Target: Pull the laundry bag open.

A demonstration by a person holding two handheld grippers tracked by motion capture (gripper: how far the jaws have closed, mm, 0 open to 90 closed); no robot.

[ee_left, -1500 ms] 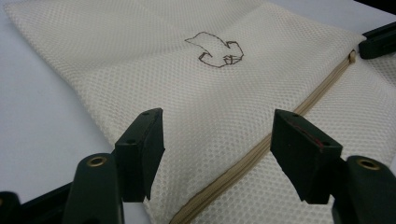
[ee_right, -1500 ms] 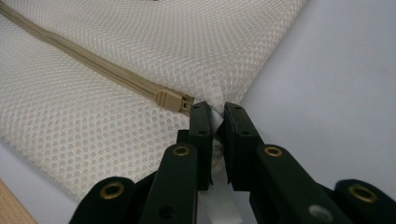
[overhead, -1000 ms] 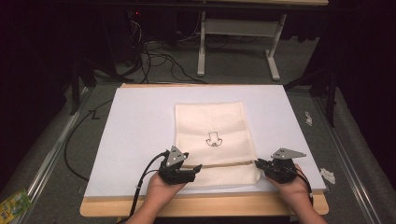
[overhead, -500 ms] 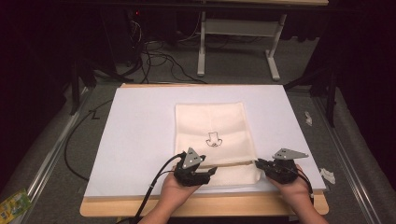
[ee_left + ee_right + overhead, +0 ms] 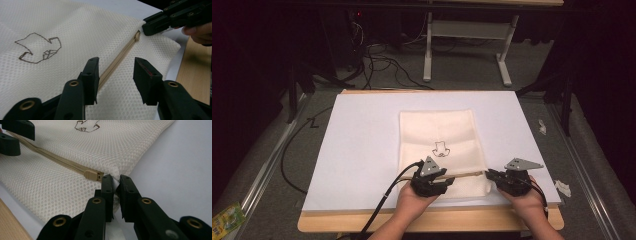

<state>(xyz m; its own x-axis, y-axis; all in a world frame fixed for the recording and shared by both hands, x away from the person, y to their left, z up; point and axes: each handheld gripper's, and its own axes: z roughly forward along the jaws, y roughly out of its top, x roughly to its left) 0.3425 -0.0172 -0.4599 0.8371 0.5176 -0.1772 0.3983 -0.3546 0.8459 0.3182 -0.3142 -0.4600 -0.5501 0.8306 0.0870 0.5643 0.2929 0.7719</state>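
**Op:** Entry. Mesh laundry bag point(image 5: 442, 145) lies flat on the white sheet point(image 5: 357, 150) of the tabletop point(image 5: 427, 220), its zipper point(image 5: 464, 174) running across the end nearest me. My right tongs point(image 5: 114, 185) are together, clamped on the bag's corner fabric just past the zipper slider point(image 5: 93, 175). That hand is the anchor.

**Obs:** And your left?

**Op:** Left tongs point(image 5: 116, 75) stand apart, straddling the zipper tape point(image 5: 117, 61) partway along from the slider. The jaws have just been closing; the tape and mesh sit between them but the pads are not yet pressing. So the step in hand, as I judge it, is setting the second grip before working the zipper.

**Obs:** What does the next move need?

**Op:** Finish the pinch so both pads catch fabric beside the zipper, not the teeth alone, then keep the bag taut against the right-hand anchor. A shallow bite would likely slip off the mesh.

**Obs:** Views?

**Op:** The high view gives the layout: both hands point(image 5: 412, 202) at the zipper end, embroidered motif point(image 5: 441, 149) beyond the zipper. It cannot resolve the jaw gaps. The left gripper view shows the open gap over the tape; the right gripper view shows fabric nipped tight and the slider parked just beside it.
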